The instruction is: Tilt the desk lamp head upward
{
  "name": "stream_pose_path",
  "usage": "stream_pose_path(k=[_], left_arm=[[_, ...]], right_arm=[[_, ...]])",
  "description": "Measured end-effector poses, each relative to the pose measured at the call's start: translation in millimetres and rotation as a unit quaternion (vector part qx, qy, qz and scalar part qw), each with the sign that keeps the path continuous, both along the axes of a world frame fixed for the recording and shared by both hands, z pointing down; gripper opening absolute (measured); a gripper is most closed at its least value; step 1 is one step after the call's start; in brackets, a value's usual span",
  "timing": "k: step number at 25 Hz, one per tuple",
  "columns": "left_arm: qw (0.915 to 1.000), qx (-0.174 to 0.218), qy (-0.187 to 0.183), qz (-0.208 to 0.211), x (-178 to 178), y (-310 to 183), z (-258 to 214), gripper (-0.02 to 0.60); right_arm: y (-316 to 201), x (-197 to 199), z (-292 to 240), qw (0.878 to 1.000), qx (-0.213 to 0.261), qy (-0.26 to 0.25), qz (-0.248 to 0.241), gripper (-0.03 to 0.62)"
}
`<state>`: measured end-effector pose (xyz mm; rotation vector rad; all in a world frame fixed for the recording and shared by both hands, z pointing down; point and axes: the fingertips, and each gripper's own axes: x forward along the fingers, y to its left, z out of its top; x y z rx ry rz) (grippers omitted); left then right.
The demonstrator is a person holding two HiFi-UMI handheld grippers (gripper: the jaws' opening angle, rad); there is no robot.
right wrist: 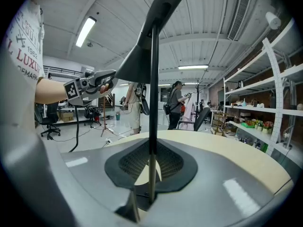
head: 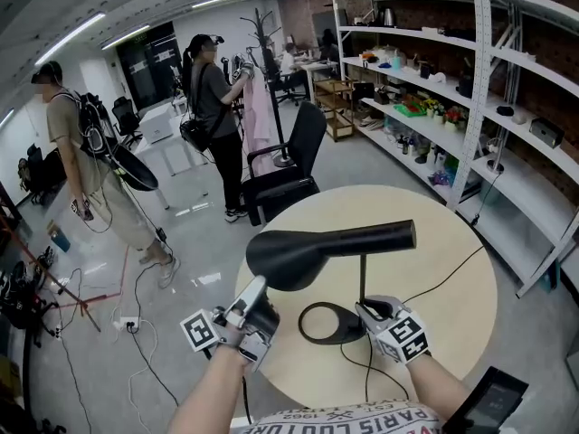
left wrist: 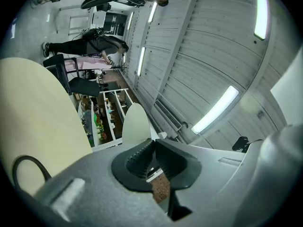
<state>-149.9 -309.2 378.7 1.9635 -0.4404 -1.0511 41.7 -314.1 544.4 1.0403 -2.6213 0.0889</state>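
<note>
A black desk lamp stands on the round beige table. Its long head lies roughly level above a thin stem and a ring base. My left gripper reaches up to the wide left end of the head. In the left gripper view its pads meet at the tips, and the shade's pale inner face rises just beyond them. My right gripper sits low by the base. The stem runs up between its ribbed pads, which close around it.
A black cable trails across the table to the right. A dark device lies at the near right edge. Beyond the table stand an office chair, white shelving with small items, and two people. Cables lie on the floor.
</note>
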Motion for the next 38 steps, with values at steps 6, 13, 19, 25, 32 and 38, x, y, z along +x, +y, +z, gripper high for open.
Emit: stream_pose_path(k=[6,13,19,25,32,38], left_arm=[[0.9998,0.006,-0.016,-0.006,-3,-3,-7,0.02],[0.9992,0.018,-0.032,-0.015,-7,-5,-18,0.017],[0.9985,0.032,-0.039,-0.021,-14,-6,-32,0.015],[0.9979,0.047,-0.037,-0.023,-15,-7,-44,0.012],[0.9972,0.053,-0.046,-0.026,-15,-7,-49,0.011],[0.9961,0.065,-0.053,-0.027,-16,-7,-56,0.011]], right_arm=[[-2,1,3,1.0,-0.002,0.003,0.001,0.038],[-3,1,4,1.0,-0.003,0.006,0.003,0.038],[-4,-1,6,1.0,-0.005,0.005,0.007,0.038],[-5,1,7,1.0,-0.007,0.004,0.014,0.038],[-6,2,8,1.0,-0.013,0.005,0.013,0.038],[-6,2,7,1.0,-0.013,0.004,0.013,0.038]])
